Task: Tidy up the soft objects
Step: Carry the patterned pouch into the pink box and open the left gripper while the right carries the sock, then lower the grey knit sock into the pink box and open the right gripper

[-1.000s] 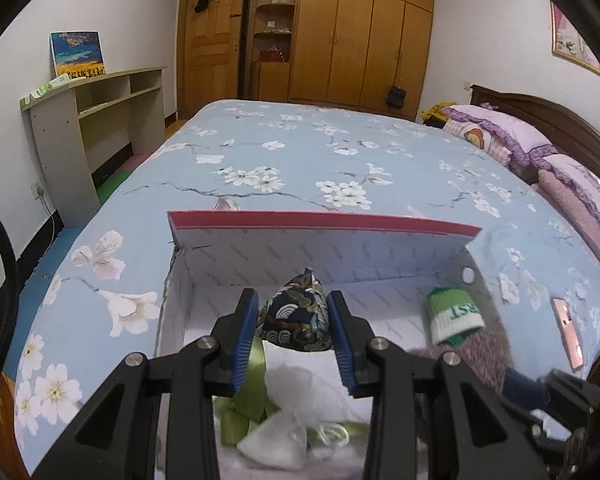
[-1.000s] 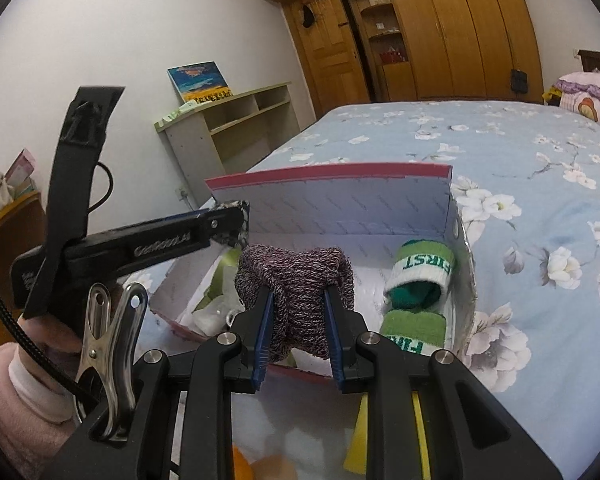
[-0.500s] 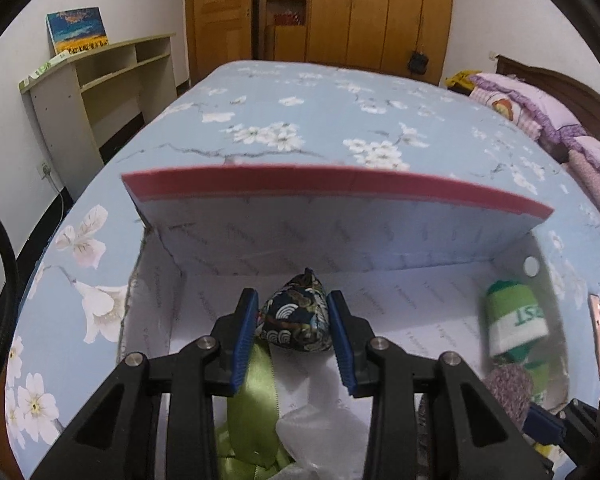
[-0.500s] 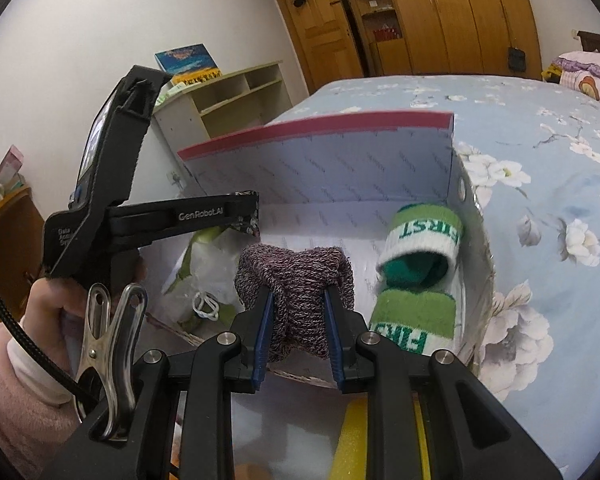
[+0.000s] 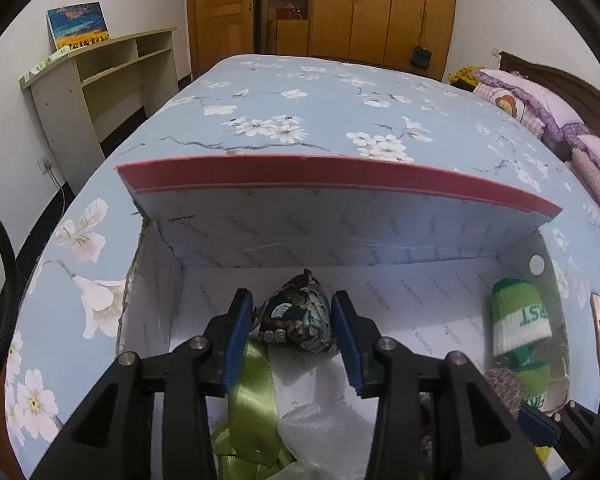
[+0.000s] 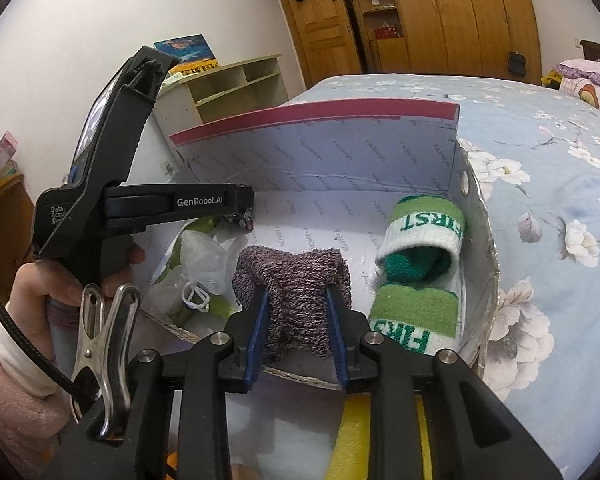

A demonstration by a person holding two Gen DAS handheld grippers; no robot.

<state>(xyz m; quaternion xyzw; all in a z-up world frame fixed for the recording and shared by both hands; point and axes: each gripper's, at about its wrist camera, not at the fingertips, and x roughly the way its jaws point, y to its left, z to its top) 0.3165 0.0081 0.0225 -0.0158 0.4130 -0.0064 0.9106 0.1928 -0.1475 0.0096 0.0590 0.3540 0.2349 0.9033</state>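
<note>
Peeking past the box (image 6: 476, 216), only the right view shows yellow foam (image 6: 350, 444).

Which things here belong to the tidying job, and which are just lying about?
Job:
- box
- patterned pouch, between the left gripper jaws, which have just been opening
- purple knit, between the right gripper jaws, also just opening
- green socks
- ribbon

Lying about:
- pillows
- shelf
- picture

bed (image 5: 320, 92) floral blue cover; wooden wardrobe (image 5: 380, 8) behind; shelf unit (image 5: 100, 76) left; pink pillows (image 5: 540, 108) right
</note>
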